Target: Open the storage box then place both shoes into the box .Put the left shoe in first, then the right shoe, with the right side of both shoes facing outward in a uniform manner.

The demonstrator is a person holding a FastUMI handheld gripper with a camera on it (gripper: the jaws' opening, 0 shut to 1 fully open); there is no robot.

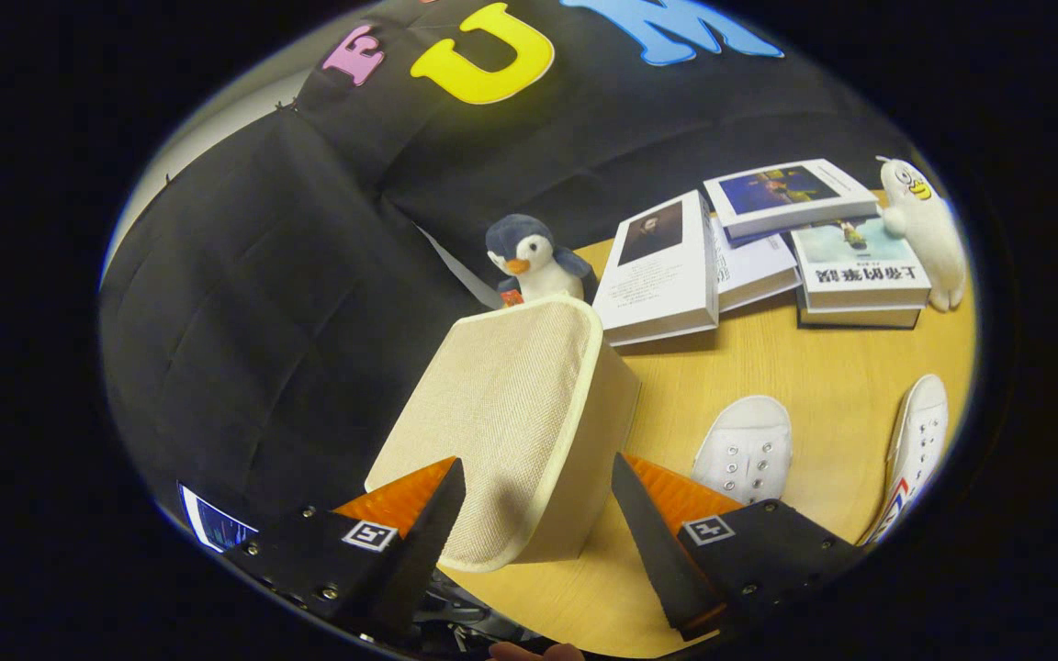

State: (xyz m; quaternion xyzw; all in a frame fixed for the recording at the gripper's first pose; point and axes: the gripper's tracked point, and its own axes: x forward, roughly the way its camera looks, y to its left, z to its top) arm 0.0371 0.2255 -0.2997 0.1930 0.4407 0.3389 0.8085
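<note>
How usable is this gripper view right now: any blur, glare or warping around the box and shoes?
Gripper view: fisheye bends the storage box and books outward; focus is sharp on the box between the open claw; soft light, no glare on the table; the two shoes read clearly, the farther one squeezed near the rim.

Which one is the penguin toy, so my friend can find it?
Start at the beige fabric storage box between the open claw's fingers. The penguin toy peeks up just behind its far edge, left of the books. It is dark blue with an orange beak, unlike the white plush.
</note>
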